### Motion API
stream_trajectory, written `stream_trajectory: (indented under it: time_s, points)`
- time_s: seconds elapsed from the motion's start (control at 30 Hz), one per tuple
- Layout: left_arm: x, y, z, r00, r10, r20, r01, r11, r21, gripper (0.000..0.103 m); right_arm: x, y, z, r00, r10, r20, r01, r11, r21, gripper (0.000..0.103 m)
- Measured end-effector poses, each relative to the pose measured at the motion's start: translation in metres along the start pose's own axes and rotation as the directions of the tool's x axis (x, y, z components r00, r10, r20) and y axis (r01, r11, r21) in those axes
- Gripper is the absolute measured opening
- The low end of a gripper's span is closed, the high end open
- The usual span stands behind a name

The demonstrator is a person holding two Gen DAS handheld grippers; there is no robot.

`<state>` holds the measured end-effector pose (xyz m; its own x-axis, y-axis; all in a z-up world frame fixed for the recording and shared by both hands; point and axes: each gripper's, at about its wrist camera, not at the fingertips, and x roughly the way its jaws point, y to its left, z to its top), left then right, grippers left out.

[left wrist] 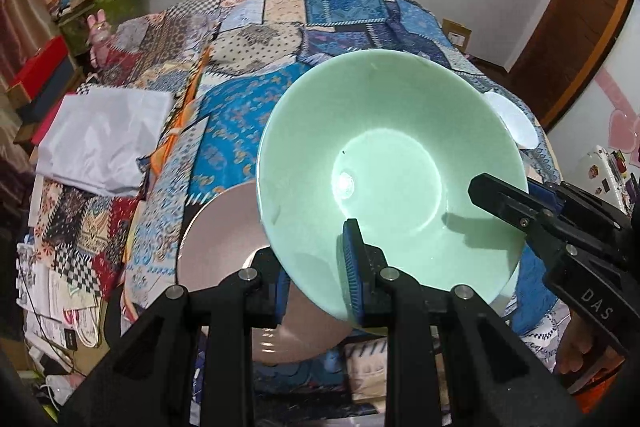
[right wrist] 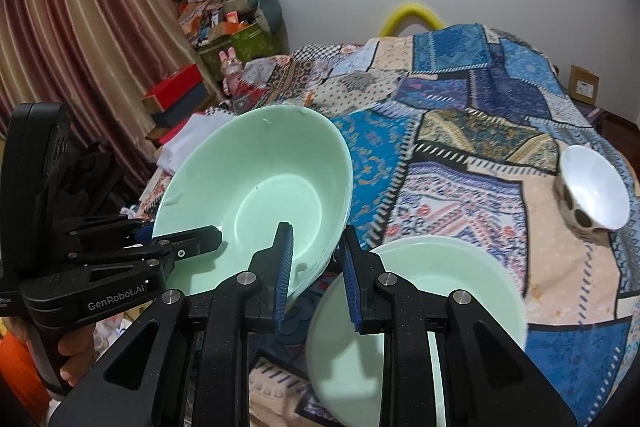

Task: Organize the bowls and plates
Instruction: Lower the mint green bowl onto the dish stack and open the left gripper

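A mint-green bowl is held tilted above the patchwork bed. My left gripper is shut on its near rim, one finger inside and one outside. My right gripper straddles the bowl's other rim with a gap between its pads, open or only loosely closed. A pink plate lies below the bowl in the left wrist view. A mint-green plate lies on the bed under my right gripper. A white spotted bowl sits tilted at the right, also seen in the left wrist view.
The bed is covered with a blue patchwork quilt. A folded white cloth lies at the bed's left side. Boxes and clutter stand by the curtain at the far left. Papers lie on the floor.
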<state>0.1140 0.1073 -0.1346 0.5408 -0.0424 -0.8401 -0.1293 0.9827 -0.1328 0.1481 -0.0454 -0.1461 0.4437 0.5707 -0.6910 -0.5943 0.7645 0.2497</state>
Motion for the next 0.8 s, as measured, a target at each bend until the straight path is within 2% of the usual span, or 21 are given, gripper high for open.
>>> stream_trajectory:
  time_s: [0.4, 0.8]
  points:
    - [0.017, 0.046, -0.029, 0.998, 0.01, -0.063, -0.015, 0.998, -0.066, 0.024, 0.038, 0.024, -0.02, 0.994, 0.037, -0.102, -0.038, 0.999, -0.004, 0.022]
    - [0.04, 0.067, -0.051, 0.992, 0.004, -0.123, -0.019, 0.993, -0.117, 0.024, 0.062, 0.036, -0.029, 0.986, 0.045, -0.161, -0.045, 0.999, -0.002, 0.022]
